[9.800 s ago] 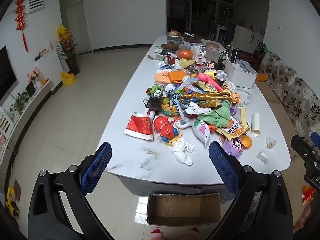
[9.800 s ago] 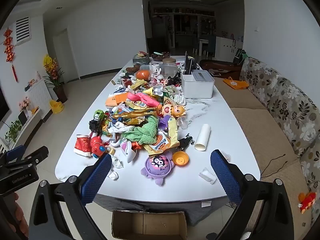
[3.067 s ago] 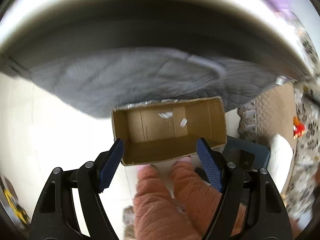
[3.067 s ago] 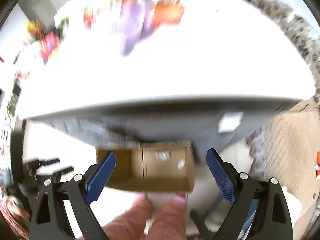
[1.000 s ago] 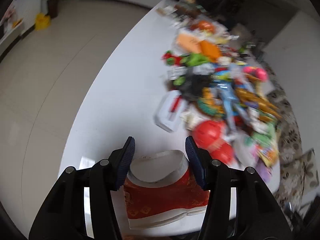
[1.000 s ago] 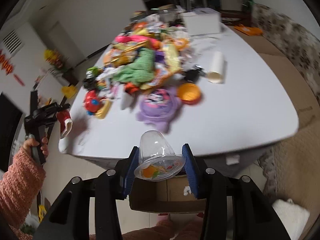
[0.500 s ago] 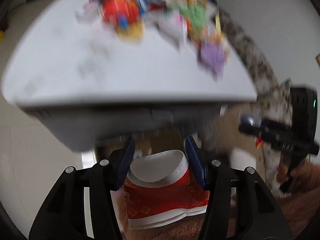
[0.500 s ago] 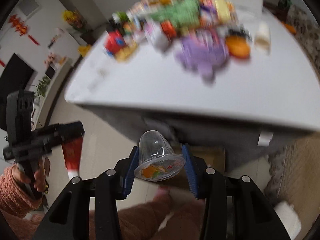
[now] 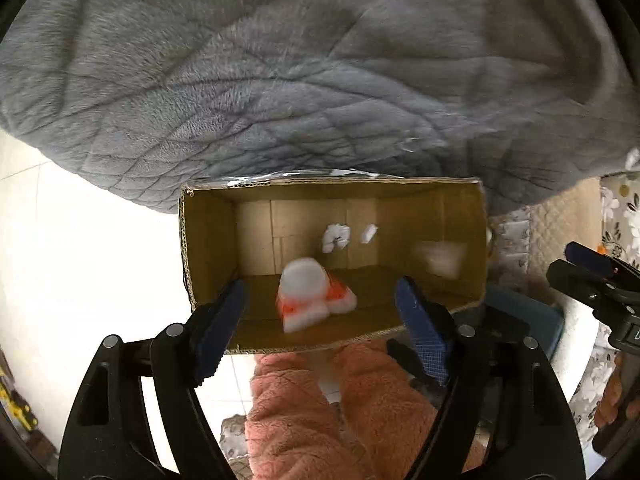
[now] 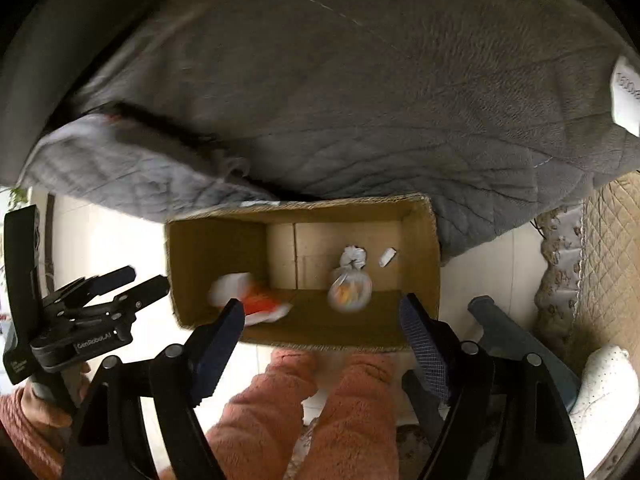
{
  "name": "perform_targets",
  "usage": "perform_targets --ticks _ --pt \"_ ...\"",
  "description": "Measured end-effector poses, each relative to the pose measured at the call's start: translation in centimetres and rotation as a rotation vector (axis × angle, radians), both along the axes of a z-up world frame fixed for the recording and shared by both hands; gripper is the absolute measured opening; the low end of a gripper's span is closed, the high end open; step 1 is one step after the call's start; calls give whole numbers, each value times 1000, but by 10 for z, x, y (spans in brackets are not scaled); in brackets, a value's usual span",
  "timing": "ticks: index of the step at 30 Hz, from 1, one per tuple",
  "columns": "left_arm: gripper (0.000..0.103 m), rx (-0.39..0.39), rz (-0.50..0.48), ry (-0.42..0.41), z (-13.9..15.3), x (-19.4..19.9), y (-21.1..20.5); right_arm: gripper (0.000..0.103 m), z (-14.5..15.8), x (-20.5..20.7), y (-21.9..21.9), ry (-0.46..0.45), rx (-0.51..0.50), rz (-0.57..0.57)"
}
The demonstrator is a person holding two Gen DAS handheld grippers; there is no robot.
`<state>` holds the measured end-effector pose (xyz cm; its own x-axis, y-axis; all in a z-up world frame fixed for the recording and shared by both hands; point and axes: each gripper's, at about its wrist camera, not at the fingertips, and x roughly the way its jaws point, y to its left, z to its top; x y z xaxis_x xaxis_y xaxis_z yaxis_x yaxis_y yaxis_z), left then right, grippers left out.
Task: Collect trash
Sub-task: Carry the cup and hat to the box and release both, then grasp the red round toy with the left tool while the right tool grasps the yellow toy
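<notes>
Pale tiled floor (image 9: 92, 264) below; open cardboard box (image 9: 208, 240) stands on it, its far edge against a grey quilted cover (image 9: 280, 72) that fills the upper part of both views. What the cover hangs from is cut off at the top.

Blurred items: red-and-white paper cup (image 9: 310, 294) shows smeared inside the box, toward its near wall; whether it rests on the bottom cannot be told. In the right wrist view a clear plastic cup with orange contents (image 10: 350, 290) is equally smeared, inside the box near the middle. Two small white scraps (image 9: 336, 236) lie sharp on the box floor.

Left tool (image 9: 324, 320): jaws wide, just been opening, nothing between the pads; the paper cup is clear of them, in the box. Right tool (image 10: 324, 326): jaws wide, just been opening, pads bare; the clear cup is apart from them.

Person's legs in pink fleece (image 9: 320, 412) stand just at the near wall of the box. Beige quilted mat (image 10: 612, 264) at right. White label (image 10: 626, 92) on the cover, text cut off.
</notes>
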<state>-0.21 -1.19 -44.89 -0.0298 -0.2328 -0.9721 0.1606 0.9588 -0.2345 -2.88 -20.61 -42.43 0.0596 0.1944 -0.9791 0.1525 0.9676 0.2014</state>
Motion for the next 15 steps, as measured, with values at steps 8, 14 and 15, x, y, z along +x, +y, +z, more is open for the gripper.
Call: perform_targets --ticks 8,14,15 --pt "76 -6 13 -40 48 -1 16 87 26 1 -13 -10 13 -9" --pt "82 -110 3 -167 162 -27 32 89 76 -18 -13 -6 146 51" --pt "84 -115 1 -197 179 -28 34 89 83 -20 -12 -12 153 55"
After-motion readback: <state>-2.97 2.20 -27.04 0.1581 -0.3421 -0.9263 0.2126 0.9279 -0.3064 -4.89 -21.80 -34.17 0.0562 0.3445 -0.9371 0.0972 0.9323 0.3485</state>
